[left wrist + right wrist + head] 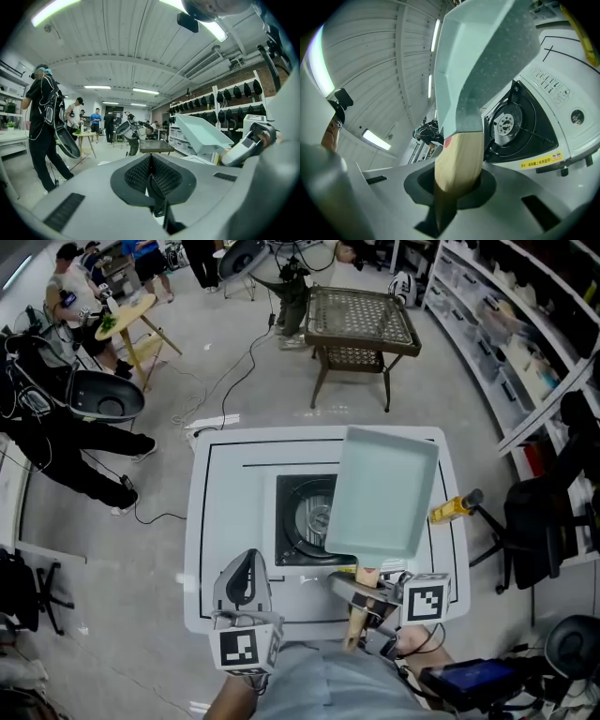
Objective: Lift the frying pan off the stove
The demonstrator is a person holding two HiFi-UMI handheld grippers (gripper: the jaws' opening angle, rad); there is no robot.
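A pale teal rectangular frying pan point(380, 491) hangs tilted above the gas stove point(302, 521), clear of the burner. My right gripper point(364, 594) is shut on its wooden handle point(359, 613) near the table's front edge. In the right gripper view the handle point(457, 159) fills the jaws of that gripper point(451, 194), the pan point(487, 56) rises up and away, and the burner point(506, 124) lies below it. My left gripper point(246, 579) hovers at the stove's front left, shut and empty. In its own view the left gripper point(151, 176) points level, with the pan point(201, 133) to its right.
The stove sits in a white table point(220, 512). A yellow object point(452, 509) lies at its right edge. Beyond stand a metal mesh table point(361, 320), shelves point(506, 343) on the right, an office chair point(539, 521), and a person in black point(66, 437) on the left.
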